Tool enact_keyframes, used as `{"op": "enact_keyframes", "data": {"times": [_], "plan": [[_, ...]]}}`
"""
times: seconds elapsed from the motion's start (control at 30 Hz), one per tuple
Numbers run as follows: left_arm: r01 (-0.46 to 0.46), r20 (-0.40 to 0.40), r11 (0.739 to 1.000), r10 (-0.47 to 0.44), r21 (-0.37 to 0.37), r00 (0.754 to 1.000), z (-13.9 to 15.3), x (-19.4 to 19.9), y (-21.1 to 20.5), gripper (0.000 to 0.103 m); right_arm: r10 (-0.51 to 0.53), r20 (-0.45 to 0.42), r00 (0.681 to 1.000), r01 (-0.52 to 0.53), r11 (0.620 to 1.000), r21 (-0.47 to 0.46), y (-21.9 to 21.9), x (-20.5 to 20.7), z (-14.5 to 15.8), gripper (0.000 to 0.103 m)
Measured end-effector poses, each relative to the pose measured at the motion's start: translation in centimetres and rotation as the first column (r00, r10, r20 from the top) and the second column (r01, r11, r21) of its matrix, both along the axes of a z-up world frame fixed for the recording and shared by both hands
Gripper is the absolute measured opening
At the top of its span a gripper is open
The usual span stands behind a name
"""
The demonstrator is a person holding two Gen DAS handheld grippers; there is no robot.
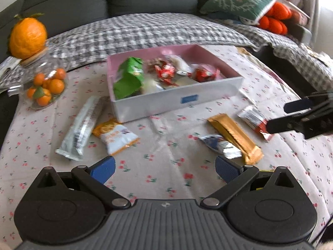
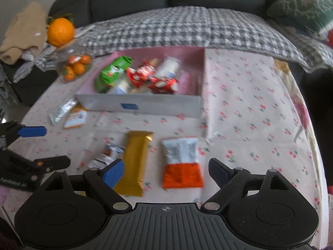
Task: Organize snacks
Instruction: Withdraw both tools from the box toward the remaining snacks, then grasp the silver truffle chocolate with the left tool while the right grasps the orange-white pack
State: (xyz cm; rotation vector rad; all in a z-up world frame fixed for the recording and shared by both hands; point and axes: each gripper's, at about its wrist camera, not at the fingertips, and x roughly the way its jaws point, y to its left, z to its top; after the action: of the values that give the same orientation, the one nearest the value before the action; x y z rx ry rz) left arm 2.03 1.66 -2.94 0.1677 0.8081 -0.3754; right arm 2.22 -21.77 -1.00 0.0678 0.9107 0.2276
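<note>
Both hand-held grippers wide open over the scattered snacks

The left hand-held gripper (image 1: 165, 169) hangs above the cherry-print surface (image 1: 166, 187) with its blue pads spread far apart; nothing lies between them and they touch nothing. The right hand-held gripper (image 2: 165, 171) is spread just as wide and grips nothing. A white-and-orange wrapper (image 2: 182, 162) lies on the surface between its fingers, apart from both pads, and a gold bar (image 2: 135, 162) lies beside its left pad, which overlaps the bar's edge in this view; whether they touch cannot be told.

Five loose snacks lie on the surface. Ahead and to the left of the left hand-held gripper are two: a long silver packet (image 1: 80, 129) and a white-and-orange pouch (image 1: 116, 135) just beside it. Ahead and to its right are three: a small silver-blue packet (image 1: 218, 144) touching the gold bar, and the white-and-orange wrapper beyond, near the right hand-held gripper's tips.

One white box with a pink inside (image 1: 177, 102) stands farther ahead of both hand-held grippers. It holds one green packet (image 1: 129, 79), several red-and-white wrappers (image 1: 166, 73) and some pale ones, too blurred to count. One glass jar of small oranges (image 1: 45, 87) stands far left, with one large orange (image 1: 28, 37) on its lid.
</note>
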Motion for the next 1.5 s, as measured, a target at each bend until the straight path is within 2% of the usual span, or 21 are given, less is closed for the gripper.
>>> {"op": "enact_keyframes", "data": {"times": [0.27,0.43,0.53,0.6,0.73,0.77,0.8,0.87,1.07,1.3,1.5], "plan": [[0.035,0.039,0.999,-0.035,0.012,0.999,0.1,-0.1,-2.7,0.102,-0.019,-0.031,0.999,0.018,1.000,-0.013,-0.8,0.1,-1.1,0.090],[0.052,0.010,0.998,-0.051,-0.030,0.999,0.1,0.5,-4.0,0.094,-0.036,-0.049,0.998,0.035,0.999,-0.008,-0.9,0.6,-1.5,0.090],[0.060,-0.029,0.998,-0.061,-0.036,0.998,-0.5,1.0,-4.9,0.075,-0.052,-0.058,0.997,0.052,0.999,-0.007,-1.2,1.0,-1.8,0.090],[0.061,-0.057,0.997,-0.064,-0.047,0.996,-0.8,1.3,-5.1,0.058,-0.063,-0.063,0.996,0.063,0.998,-0.010,-1.4,1.2,-2.0,0.090],[0.068,-0.100,0.995,-0.075,-0.071,0.992,-1.3,1.7,-5.3,0.041,-0.075,-0.076,0.994,0.074,0.997,-0.014,-1.6,1.4,-2.5,0.090],[0.072,-0.105,0.995,-0.079,-0.074,0.991,-1.3,1.7,-5.2,0.029,-0.075,-0.079,0.994,0.074,0.997,-0.017,-1.7,1.5,-2.7,0.090],[0.076,-0.112,0.994,-0.084,-0.074,0.990,-1.4,1.7,-5.2,0.022,-0.076,-0.081,0.994,0.074,0.997,-0.021,-1.6,1.6,-2.8,0.090],[0.080,-0.120,0.995,-0.087,-0.065,0.989,-1.5,1.8,-5.0,0.018,-0.074,-0.084,0.994,0.072,0.997,-0.029,-1.6,1.7,-3.1,0.090],[0.076,-0.105,0.997,-0.078,-0.031,0.991,-1.5,1.9,-3.9,0.016,-0.058,-0.068,0.996,0.054,0.997,-0.061,-0.9,2.1,-3.6,0.090],[0.148,-0.038,0.989,-0.148,-0.002,0.988,-1.8,1.8,-4.4,0.045,-0.031,-0.017,0.999,0.028,0.992,-0.121,0.2,2.0,-4.0,0.090],[0.179,-0.009,0.983,-0.179,0.032,0.984,-2.4,2.4,-4.8,0.046,-0.014,0.018,1.000,0.016,0.993,-0.117,0.2,1.9,-4.2,0.090]]}}
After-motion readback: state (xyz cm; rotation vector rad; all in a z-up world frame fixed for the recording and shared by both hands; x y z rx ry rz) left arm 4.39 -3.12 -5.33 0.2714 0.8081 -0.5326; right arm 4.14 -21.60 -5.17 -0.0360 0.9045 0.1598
